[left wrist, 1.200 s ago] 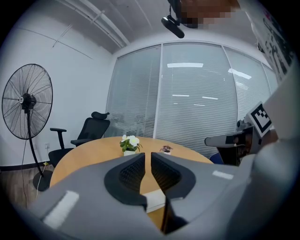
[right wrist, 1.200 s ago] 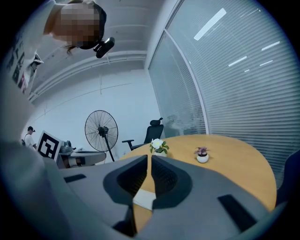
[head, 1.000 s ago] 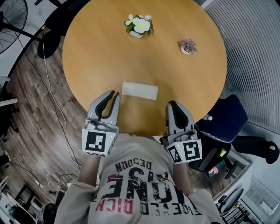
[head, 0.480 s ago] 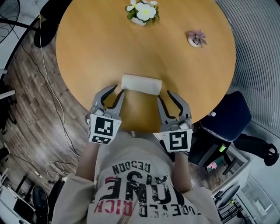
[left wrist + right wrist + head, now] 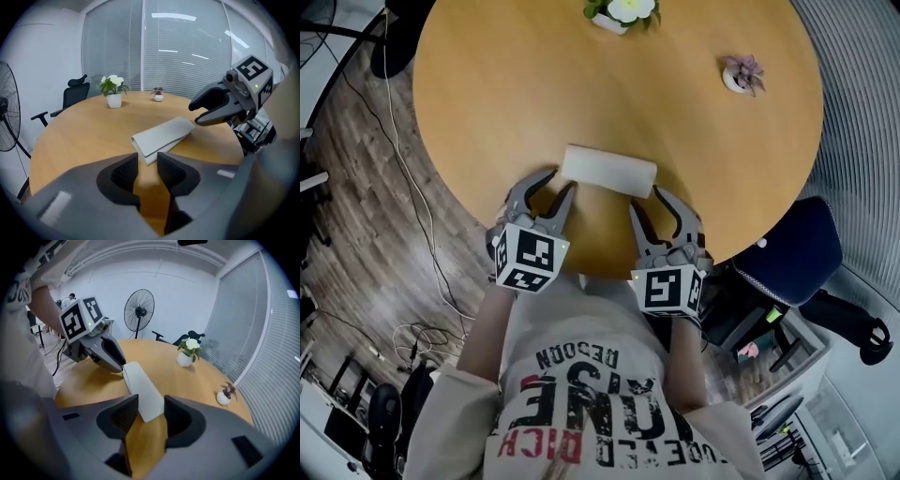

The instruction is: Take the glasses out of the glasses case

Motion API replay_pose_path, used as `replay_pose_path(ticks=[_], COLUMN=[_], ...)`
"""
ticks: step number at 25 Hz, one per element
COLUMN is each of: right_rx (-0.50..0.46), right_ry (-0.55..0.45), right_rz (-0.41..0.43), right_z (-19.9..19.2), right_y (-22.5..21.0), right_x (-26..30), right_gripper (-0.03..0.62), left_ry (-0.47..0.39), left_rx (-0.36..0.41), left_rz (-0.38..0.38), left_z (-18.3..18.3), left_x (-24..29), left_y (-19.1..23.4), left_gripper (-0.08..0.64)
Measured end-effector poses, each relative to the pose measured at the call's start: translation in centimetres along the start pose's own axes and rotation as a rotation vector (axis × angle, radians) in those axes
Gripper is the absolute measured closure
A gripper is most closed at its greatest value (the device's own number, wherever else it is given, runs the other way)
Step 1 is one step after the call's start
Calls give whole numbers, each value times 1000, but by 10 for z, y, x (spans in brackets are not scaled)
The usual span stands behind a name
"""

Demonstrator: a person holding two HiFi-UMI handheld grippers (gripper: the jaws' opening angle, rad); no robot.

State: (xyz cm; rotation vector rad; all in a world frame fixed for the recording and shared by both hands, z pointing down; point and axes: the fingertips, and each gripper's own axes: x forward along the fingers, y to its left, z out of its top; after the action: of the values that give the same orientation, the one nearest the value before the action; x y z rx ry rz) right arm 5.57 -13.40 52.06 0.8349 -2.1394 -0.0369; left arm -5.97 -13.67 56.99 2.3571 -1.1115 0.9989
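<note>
My left claw (image 5: 560, 182) and right claw (image 5: 646, 199) had both just been spreading and stood wide, nothing pinched, one just beside each end of the shut case (image 5: 608, 172). It lay on the counter (image 5: 534, 84) at the middle of the head view, near the lower rim. I judged a lopsided pinch could spin the case or push it away, and squeezing across its flap would keep it shut

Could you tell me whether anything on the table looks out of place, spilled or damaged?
Nothing stands out. The pale grey glasses case lies flat and looks closed on the round wooden table; the white-flowered potted plant and the small purple potted plant stand upright, and nothing is spilled.
</note>
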Motion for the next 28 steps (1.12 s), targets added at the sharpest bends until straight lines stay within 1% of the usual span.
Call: replay_pose_path(ticks=[6, 9, 14, 16, 18, 23, 28], right_rx=[-119, -174, -242, -252, -250, -188, -104], right_ry=[63, 95, 131, 134, 133, 102, 54], right_rz=[12, 13, -12, -9, -4, 1, -26], right_z=[-11, -19, -27, -27, -26, -23, -9], right_y=[9, 12, 11, 11, 11, 8, -6], right_x=[15, 19, 24, 24, 24, 20, 12], right_gripper=[448, 449, 449, 449, 449, 449, 491], left_ry=[22, 37, 29, 34, 38, 35, 40], left_rx=[-46, -50, -147, -165, -171, -182, -195], left_rz=[-12, -16, -40, -47, -48, -42, -48], left_z=[-2, -1, -5, -5, -6, -6, -6], left_x=[8, 9, 12, 13, 13, 14, 14], left_y=[2, 3, 1, -1, -1, -2, -3], left_gripper=[423, 423, 433, 445, 449, 451, 457])
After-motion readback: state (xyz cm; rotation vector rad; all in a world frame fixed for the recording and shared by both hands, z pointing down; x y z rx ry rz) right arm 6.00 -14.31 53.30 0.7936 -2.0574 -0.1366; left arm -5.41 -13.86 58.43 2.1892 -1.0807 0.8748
